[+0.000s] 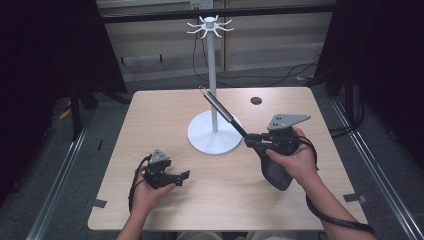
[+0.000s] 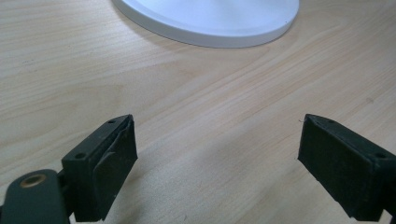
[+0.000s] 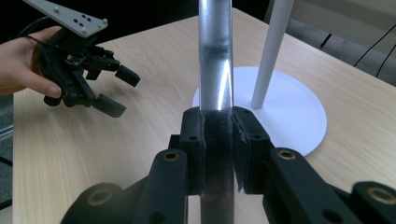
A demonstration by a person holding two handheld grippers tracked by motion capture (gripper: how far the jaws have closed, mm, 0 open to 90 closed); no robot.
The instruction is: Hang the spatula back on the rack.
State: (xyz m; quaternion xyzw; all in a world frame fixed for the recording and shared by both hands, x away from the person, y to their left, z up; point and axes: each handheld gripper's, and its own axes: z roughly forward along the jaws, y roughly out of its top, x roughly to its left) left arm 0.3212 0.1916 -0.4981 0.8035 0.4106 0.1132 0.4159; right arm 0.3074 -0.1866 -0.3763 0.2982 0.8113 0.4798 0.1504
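Utensil (image 1: 220, 107) with a metal handle slants across frame centre, clamped between the right gripper (image 1: 250, 139) fingers (image 3: 192, 140), beside the white stand (image 1: 214, 131). Lower left, the left gripper (image 1: 183, 176) fingers (image 2: 108, 163) gape apart above the surface (image 1: 215, 200).
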